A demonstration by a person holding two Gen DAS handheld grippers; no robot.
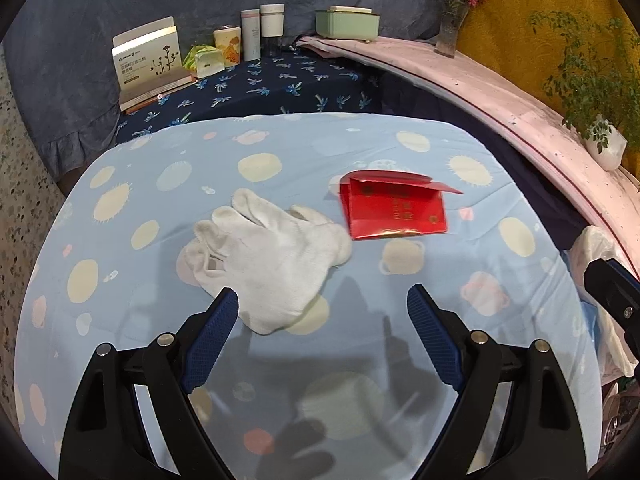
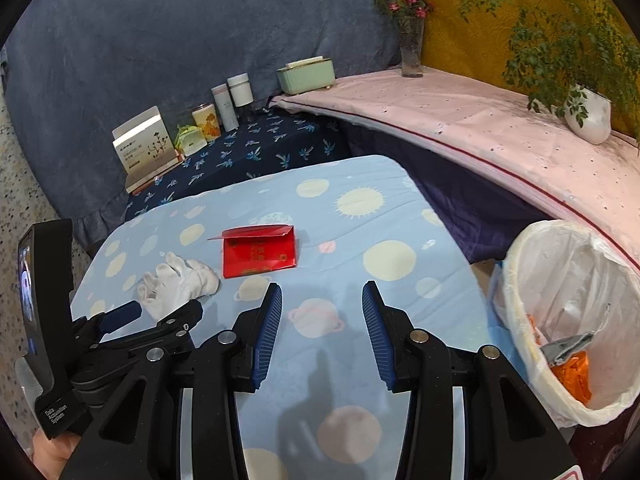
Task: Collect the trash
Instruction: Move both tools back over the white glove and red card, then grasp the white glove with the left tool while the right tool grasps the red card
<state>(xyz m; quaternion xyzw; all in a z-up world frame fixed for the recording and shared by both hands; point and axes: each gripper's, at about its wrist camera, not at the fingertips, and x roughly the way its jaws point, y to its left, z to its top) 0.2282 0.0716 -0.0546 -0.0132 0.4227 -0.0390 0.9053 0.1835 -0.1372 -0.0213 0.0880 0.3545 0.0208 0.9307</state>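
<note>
A white glove (image 1: 268, 256) lies crumpled on the light blue spotted cloth (image 1: 500, 184). A red envelope (image 1: 396, 208) with its flap up lies just to the right of the glove. My left gripper (image 1: 323, 298) stands open over the glove's near end. That end sits between the fingers, close to the left pad (image 1: 214, 332), and no pad presses on it. In the right wrist view, my right gripper (image 2: 322, 291) is open over bare cloth, with nothing between its fingers. The glove (image 2: 180, 286), the envelope (image 2: 260, 254) and the left gripper (image 2: 158, 312) lie to its left.
A bin lined with a white bag (image 2: 520, 248) stands off the cloth's right edge and holds orange wrappers (image 2: 574, 372). Behind are a dark blue patterned surface with a box (image 1: 146, 60) and jars (image 1: 272, 20), and a pink ledge (image 2: 460, 120) with a vase (image 2: 412, 46) and a potted plant (image 2: 588, 112).
</note>
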